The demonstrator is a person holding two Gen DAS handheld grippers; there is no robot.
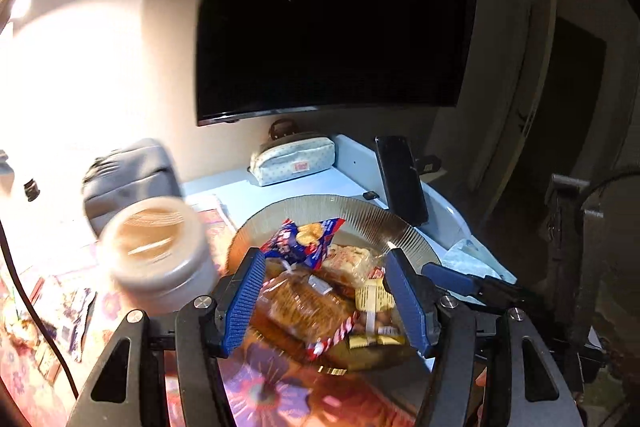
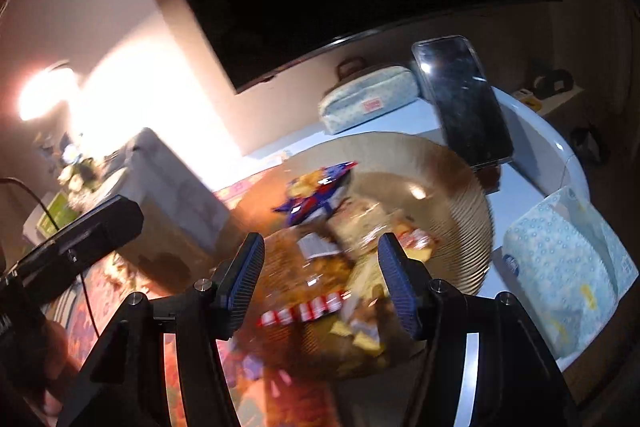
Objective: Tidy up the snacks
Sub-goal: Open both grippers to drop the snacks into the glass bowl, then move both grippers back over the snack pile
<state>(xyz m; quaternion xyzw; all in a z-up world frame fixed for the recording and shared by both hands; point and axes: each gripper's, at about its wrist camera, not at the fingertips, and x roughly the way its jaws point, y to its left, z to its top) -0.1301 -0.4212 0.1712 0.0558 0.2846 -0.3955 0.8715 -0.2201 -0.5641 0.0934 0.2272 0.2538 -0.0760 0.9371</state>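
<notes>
Because both the left hand-held gripper (image 1: 326, 301) and right hand-held gripper (image 2: 322, 281) hovered open above the heaped glass plate (image 1: 360, 217), a careless dip risked scattering snack packets (image 1: 308, 301).

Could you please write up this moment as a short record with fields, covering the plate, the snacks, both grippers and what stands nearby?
plate: ribbed glass plate, on the table
snacks: blue packet, wrapped bread, yellow wrappers, all piled on the plate
left gripper: open, empty, over the snacks
right gripper: open, empty, over the plate
nearby: lidded jar left of plate; phone propped behind; pencil case by the wall; tissue pack right
</notes>
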